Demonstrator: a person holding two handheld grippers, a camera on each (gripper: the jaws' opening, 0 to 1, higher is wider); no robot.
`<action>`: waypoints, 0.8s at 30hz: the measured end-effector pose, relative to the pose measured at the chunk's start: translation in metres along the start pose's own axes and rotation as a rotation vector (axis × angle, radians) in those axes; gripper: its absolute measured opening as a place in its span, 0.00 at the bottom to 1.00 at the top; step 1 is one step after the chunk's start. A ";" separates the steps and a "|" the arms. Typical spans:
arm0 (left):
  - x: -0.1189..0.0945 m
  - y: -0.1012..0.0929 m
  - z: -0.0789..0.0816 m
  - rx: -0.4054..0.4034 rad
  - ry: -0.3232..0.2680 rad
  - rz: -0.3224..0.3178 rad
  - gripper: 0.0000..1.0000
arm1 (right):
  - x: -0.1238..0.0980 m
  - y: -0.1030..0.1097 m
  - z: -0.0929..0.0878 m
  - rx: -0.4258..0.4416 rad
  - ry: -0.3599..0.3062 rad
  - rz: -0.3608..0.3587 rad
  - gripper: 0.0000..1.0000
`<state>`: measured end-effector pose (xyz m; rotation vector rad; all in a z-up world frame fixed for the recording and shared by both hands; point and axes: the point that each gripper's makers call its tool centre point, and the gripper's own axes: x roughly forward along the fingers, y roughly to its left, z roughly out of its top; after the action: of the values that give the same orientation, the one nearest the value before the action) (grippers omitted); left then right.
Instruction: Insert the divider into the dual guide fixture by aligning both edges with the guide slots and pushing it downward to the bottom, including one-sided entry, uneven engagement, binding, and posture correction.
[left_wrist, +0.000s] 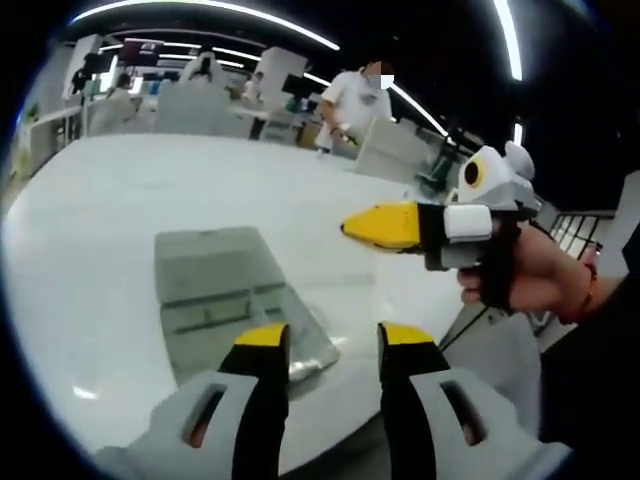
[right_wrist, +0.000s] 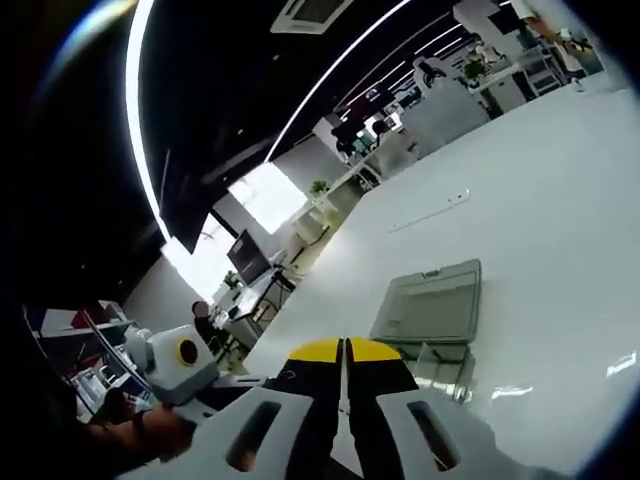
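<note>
White and glossy, the desk (left_wrist: 120, 200) runs back toward an open office with ceiling light strips, workstations and a person standing far off.

In the left gripper view, the left gripper (left_wrist: 331, 345) hangs over the near edge of the desk, its yellow-tipped black jaws spread apart with nothing between them. Just beyond them lies the flat grey rectangular divider panel (left_wrist: 215, 270), resting face-down on the desk, and touching its near right corner sits the clear plastic dual guide fixture (left_wrist: 312, 345), hard to read through its glare. Further right, the right gripper (left_wrist: 385, 226) floats above the desk in a person's gloved hand (left_wrist: 520, 275), its jaws pressed together and holding nothing.

The right gripper view agrees: its jaws meet tip to tip, with the grey panel and the clear fixture beyond them, while the left gripper shows at the lower left.

By my reading the task has hardly started: the divider is not yet picked up, neither edge is in a guide slot, and the whole alignment and push to the bottom remains.

No brand, label or legible writing can be made out.
</note>
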<state>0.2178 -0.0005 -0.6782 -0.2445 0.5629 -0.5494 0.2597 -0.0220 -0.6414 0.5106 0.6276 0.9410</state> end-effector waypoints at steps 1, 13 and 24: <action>0.000 0.000 0.001 -0.001 -0.001 -0.002 0.33 | 0.000 0.000 0.001 -0.007 -0.001 -0.001 0.00; -0.003 -0.001 0.005 0.001 -0.011 -0.021 0.32 | -0.003 0.002 -0.001 -0.096 0.029 0.026 0.00; -0.005 -0.001 0.008 0.014 -0.017 -0.028 0.31 | -0.003 0.009 -0.003 -0.127 0.046 0.061 0.00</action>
<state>0.2181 0.0018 -0.6694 -0.2441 0.5399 -0.5779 0.2508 -0.0199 -0.6370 0.3974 0.5923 1.0462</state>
